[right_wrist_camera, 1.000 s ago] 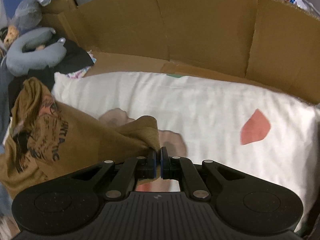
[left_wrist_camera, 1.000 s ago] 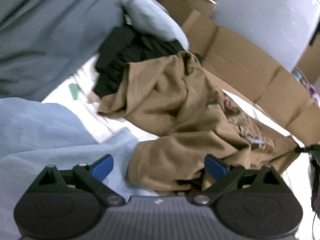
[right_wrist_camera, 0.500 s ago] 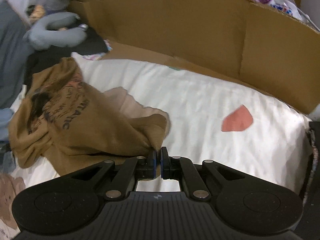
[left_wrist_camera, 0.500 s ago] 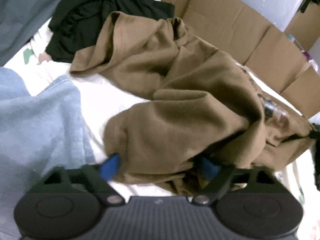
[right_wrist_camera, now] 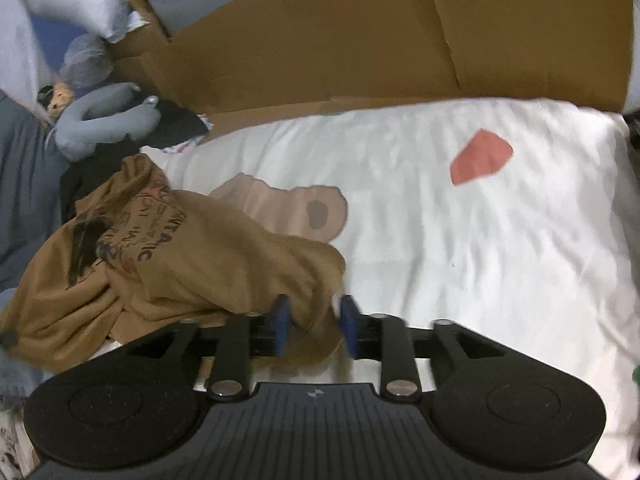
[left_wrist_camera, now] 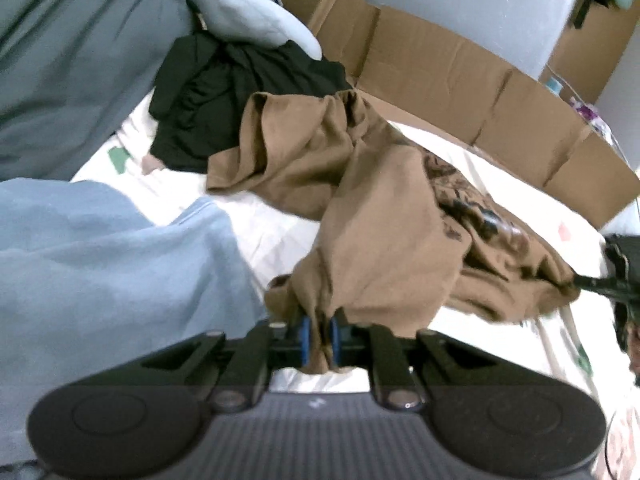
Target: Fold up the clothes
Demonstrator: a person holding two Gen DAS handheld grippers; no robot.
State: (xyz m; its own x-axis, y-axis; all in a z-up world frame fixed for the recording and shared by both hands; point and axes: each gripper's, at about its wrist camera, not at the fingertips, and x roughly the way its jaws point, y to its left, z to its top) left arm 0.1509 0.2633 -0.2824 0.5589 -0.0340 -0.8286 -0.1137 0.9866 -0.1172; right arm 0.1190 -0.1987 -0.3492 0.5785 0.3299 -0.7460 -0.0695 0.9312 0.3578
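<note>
A crumpled brown T-shirt (left_wrist_camera: 380, 220) with a dark print lies on the white bedsheet (left_wrist_camera: 272, 232). My left gripper (left_wrist_camera: 319, 340) is shut on a bunched edge of it at the near side. In the right wrist view the same shirt (right_wrist_camera: 200, 256) lies at the left. My right gripper (right_wrist_camera: 315, 324) is open, its blue pads apart, with a fold of the shirt lying loosely between them. The right gripper also shows at the right edge of the left wrist view (left_wrist_camera: 618, 280), at the shirt's far end.
A black garment (left_wrist_camera: 240, 92) and a grey neck pillow (left_wrist_camera: 248, 20) lie behind the shirt. Light blue cloth (left_wrist_camera: 100, 260) covers the left. Cardboard walls (right_wrist_camera: 360, 40) ring the bed's far side. The sheet (right_wrist_camera: 480, 240) carries a red patch (right_wrist_camera: 482, 156).
My left gripper has gone from open to shut on the shirt's near edge. My right gripper, shut on the shirt before, has opened its fingers.
</note>
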